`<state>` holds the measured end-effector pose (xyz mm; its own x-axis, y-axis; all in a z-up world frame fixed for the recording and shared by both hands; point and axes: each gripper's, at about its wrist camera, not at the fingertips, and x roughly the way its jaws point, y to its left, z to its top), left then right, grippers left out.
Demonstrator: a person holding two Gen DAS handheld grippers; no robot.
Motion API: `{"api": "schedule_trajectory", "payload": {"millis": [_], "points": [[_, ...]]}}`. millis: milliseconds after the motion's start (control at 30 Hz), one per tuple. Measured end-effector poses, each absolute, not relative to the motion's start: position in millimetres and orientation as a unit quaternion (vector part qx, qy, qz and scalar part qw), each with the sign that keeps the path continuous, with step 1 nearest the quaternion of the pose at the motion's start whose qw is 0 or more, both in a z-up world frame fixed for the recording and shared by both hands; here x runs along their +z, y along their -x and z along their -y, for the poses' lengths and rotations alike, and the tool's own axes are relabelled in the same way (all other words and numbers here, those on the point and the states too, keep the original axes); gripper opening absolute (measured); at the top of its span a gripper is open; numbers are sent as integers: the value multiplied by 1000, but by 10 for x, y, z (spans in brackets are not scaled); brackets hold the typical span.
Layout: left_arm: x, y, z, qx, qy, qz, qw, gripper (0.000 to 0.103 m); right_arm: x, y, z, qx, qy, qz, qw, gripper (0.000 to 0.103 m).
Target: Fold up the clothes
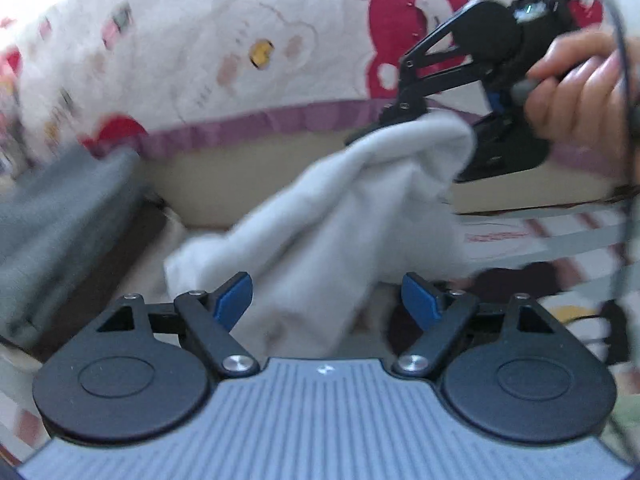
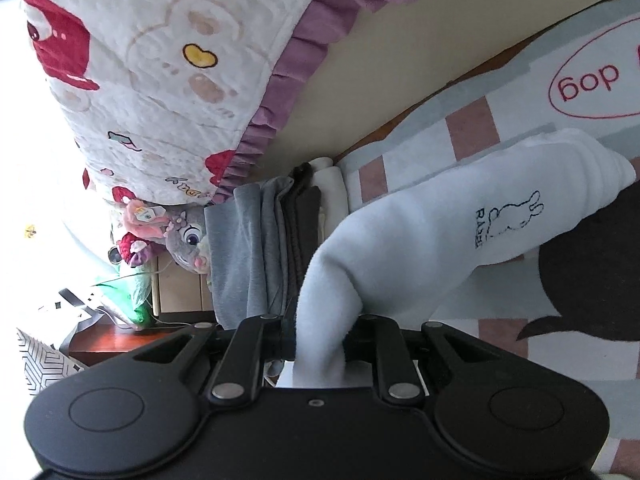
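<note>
A pale, fleecy garment (image 1: 320, 220) hangs in the air. My right gripper (image 1: 424, 136), held by a hand (image 1: 576, 88) at the upper right of the left wrist view, is shut on its top end. The cloth drops from there and passes between the blue pads (image 1: 236, 300) of my left gripper (image 1: 330, 300), which stands open without pressing it. In the right wrist view the garment (image 2: 440, 220) carries a small rabbit outline. It runs from the bed into my right gripper (image 2: 320, 332), whose fingertips are hidden by the bunched cloth.
A quilt (image 2: 160, 80) with red bears and a purple ruffle hangs over a cream surface behind. A stack of folded grey and dark clothes (image 2: 256, 248) lies by it, plush toys (image 2: 188, 236) beyond. The checked sheet (image 2: 500, 120) bears a dark patch (image 2: 592, 272).
</note>
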<state>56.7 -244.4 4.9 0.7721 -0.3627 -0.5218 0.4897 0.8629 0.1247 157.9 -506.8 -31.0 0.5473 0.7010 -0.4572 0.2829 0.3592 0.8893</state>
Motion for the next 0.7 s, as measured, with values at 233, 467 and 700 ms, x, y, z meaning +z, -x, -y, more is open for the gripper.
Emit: {"api": "schedule_trajectory", "payload": {"millis": [233,467,700], "points": [[-64,-620,2752,-166,-294,-204,919,82,-395,-1441,5165,156,-555,-453,680,20],[-96,-235,2758,-262,-324,-183,891,84,-457,-1362,5292,149,-565,-453,673,20],[-218,-333,3049,-203,-373,-132,896,89,-445,-1349,5279,148,-567,-456,670,20]]}}
